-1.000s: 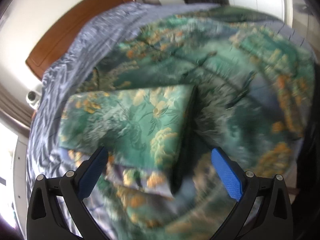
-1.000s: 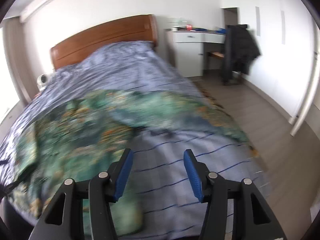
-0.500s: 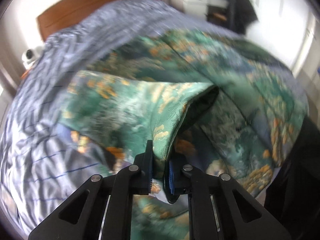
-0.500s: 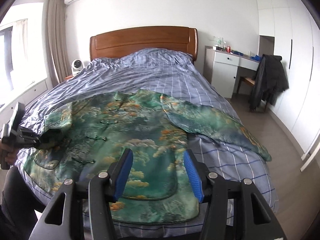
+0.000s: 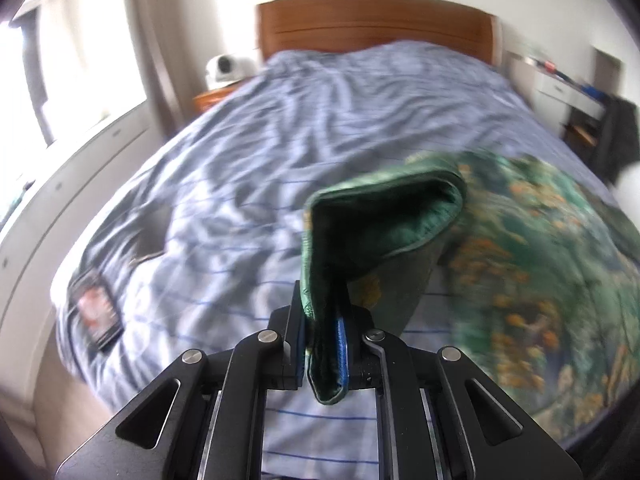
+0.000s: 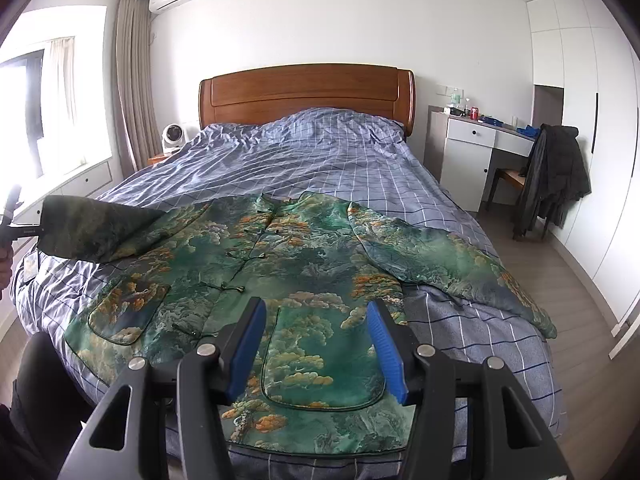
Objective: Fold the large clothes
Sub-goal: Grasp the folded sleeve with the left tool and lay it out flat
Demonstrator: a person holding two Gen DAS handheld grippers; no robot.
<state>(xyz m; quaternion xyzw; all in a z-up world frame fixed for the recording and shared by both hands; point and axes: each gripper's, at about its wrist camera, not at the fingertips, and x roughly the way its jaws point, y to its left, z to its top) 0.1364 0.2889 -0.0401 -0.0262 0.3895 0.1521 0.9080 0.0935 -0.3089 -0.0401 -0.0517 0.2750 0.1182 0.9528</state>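
A green jacket with orange and white cloud patterns (image 6: 288, 280) lies front up across the foot of the bed, buttons down its middle. Its right sleeve (image 6: 448, 268) stretches out flat toward the bed's right edge. My left gripper (image 5: 322, 344) is shut on the cuff of the left sleeve (image 5: 380, 216), which hangs lifted above the blanket; in the right wrist view that sleeve (image 6: 92, 232) is pulled out to the left, off the bed surface. My right gripper (image 6: 316, 344) hovers over the jacket's lower hem with its jaws apart and nothing between them.
The bed has a blue checked blanket (image 6: 320, 152) and a wooden headboard (image 6: 308, 92). A small fan (image 6: 173, 136) stands at its left, a white desk (image 6: 476, 148) and a chair with a dark coat (image 6: 552, 176) at its right. A dark card (image 5: 96, 308) lies on the blanket's left corner.
My left gripper closed on the folded sleeve's cuff and drew it up and out to the left, unfolding it from the jacket. My right gripper swung to face the whole bed and then stayed put.
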